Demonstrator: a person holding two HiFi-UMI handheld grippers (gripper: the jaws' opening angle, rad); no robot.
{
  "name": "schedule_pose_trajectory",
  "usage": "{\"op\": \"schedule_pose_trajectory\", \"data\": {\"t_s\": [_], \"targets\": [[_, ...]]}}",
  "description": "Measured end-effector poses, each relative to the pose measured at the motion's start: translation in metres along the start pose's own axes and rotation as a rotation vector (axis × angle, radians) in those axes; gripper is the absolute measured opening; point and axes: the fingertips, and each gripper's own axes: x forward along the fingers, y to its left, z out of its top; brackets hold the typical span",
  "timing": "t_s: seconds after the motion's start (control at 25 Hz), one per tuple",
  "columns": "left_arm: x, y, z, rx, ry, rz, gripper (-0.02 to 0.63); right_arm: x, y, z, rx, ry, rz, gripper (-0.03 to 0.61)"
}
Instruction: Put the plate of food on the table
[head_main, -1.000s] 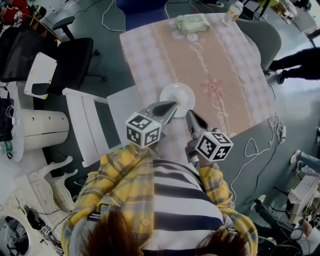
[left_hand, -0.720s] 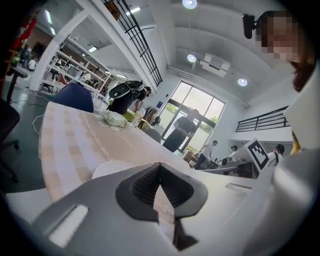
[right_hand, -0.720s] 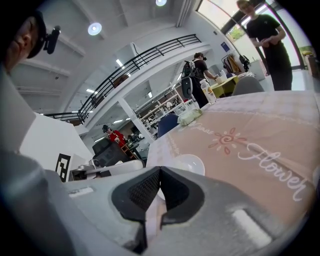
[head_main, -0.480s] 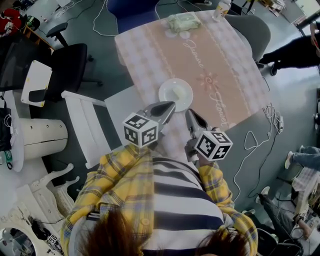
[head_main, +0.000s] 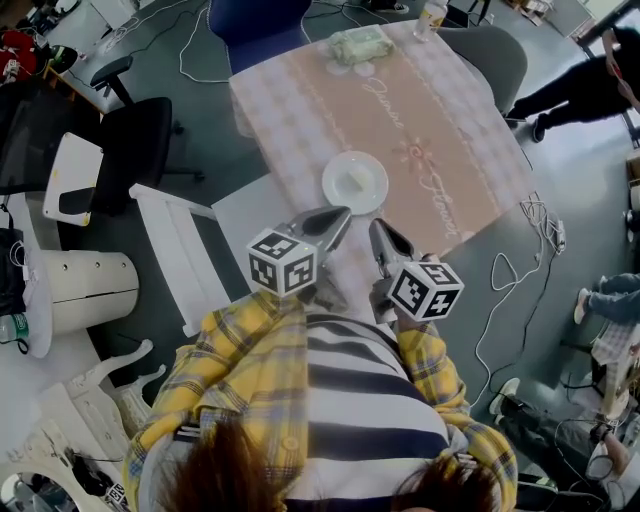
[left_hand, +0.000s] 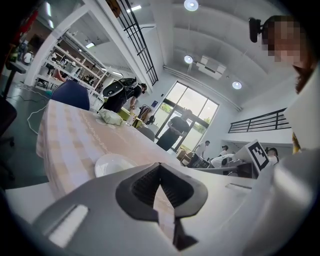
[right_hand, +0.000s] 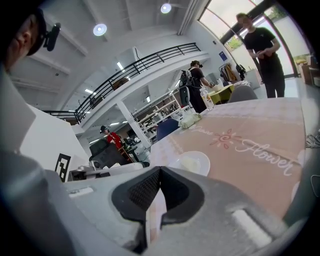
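Observation:
A white plate (head_main: 355, 182) with a small pale portion of food rests on the pink patterned tablecloth of the table (head_main: 450, 130), near its front edge. My left gripper (head_main: 345, 212) hovers just short of the plate, jaws shut and empty. My right gripper (head_main: 376, 225) hangs beside it, also shut with nothing in it. The left gripper view has the plate (left_hand: 111, 163) past the closed left gripper (left_hand: 160, 167). From the right gripper view, the plate (right_hand: 190, 162) lies beyond the closed right gripper (right_hand: 159, 172).
A green packet (head_main: 360, 45) and a bottle (head_main: 432, 15) sit at the table's far end. A white chair (head_main: 175, 255) stands to the left, a black office chair (head_main: 140, 135) behind it, a grey chair (head_main: 500, 55) far right. Cables (head_main: 510, 290) trail on the floor. People stand around.
Both grippers have drawn back a little from the plate, which stays on the table. The left jaw tip overlapped the plate's rim a second ago; a small gap shows now.

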Motion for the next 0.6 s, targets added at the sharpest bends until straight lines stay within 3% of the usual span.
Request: {"op": "schedule_pose_trajectory", "data": {"t_s": [0.6], "targets": [[-0.023, -0.014, -0.016, 0.012, 0.032, -0.046, 0.003, -0.026, 0.014, -0.019, -0.004, -0.047, -0.082, -0.002]]}}
